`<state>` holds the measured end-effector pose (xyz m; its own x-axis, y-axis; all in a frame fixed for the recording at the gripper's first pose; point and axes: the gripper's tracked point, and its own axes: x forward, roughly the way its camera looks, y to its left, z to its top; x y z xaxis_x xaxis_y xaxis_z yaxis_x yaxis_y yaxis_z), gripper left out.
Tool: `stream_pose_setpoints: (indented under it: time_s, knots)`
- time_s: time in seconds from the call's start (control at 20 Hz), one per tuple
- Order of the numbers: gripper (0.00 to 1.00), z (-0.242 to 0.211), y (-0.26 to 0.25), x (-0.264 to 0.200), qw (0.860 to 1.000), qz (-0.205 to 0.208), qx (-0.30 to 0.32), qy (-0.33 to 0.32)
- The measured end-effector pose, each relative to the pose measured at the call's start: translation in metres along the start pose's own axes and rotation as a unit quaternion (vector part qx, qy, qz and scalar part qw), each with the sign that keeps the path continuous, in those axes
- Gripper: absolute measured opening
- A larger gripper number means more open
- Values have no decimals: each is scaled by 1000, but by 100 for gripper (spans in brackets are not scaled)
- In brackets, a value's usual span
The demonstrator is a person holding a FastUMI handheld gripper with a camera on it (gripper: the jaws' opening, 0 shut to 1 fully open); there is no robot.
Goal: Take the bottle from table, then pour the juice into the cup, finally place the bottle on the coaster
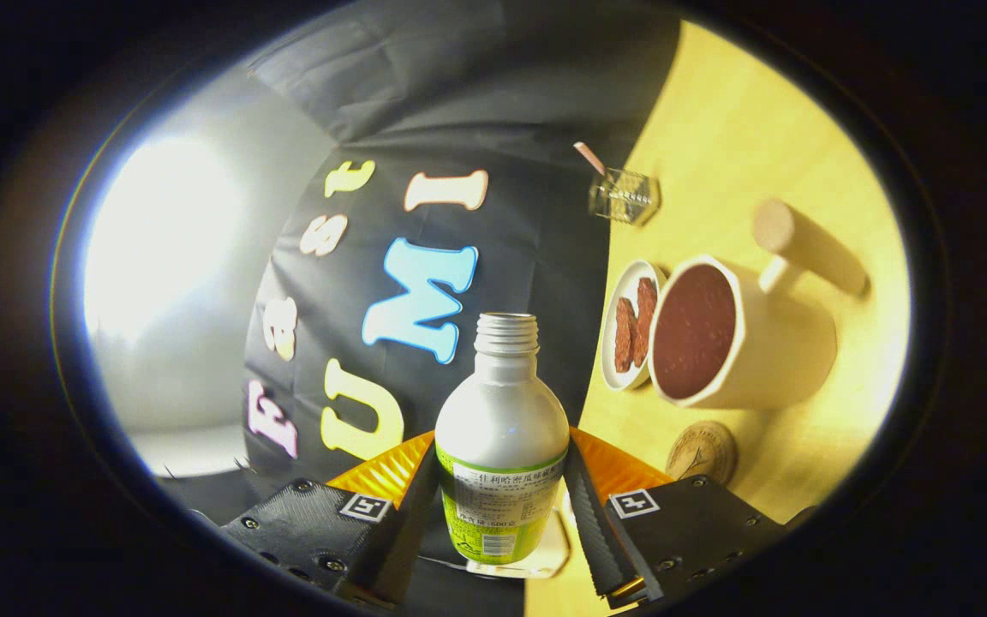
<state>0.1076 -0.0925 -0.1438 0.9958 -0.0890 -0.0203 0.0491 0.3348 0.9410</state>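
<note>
My gripper [500, 506] is shut on a white bottle [500, 428] with a green label; both fingers press its lower body. The bottle's neck is uncapped. The whole view is rolled, so the yellow table [742, 128] stands almost on edge to the right of the bottle. On the table, beyond my right finger, a white cup [789, 343] with a wooden handle holds dark red liquid. A round wooden coaster [702, 452] lies just below the cup, close to my right finger.
A small white dish [616, 370] with reddish-brown pieces touches the cup's left side. Farther along the table a clear glass holder [624, 196] carries a thin stick. Black booth cloth hangs behind the bottle, and a bright light glares at the left.
</note>
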Motion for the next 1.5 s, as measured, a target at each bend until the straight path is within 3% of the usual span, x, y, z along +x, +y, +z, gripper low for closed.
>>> stream_pose_setpoints:
  time_s: [0.2,0.35,0.45,0.6,0.75,0.85,1.5]
  knots:
    - [77,11,15,-6,989,-21,-147,0]
    - [77,14,27,-9,960,-43,-277,-3]
    - [77,13,32,-11,922,-61,-383,0]
    - [77,8,39,-12,849,-82,-521,3]
    - [78,-1,44,-8,783,-91,-615,8]
    - [78,-7,38,-3,758,-91,-646,19]
    - [78,-28,2,28,774,-85,-626,46]
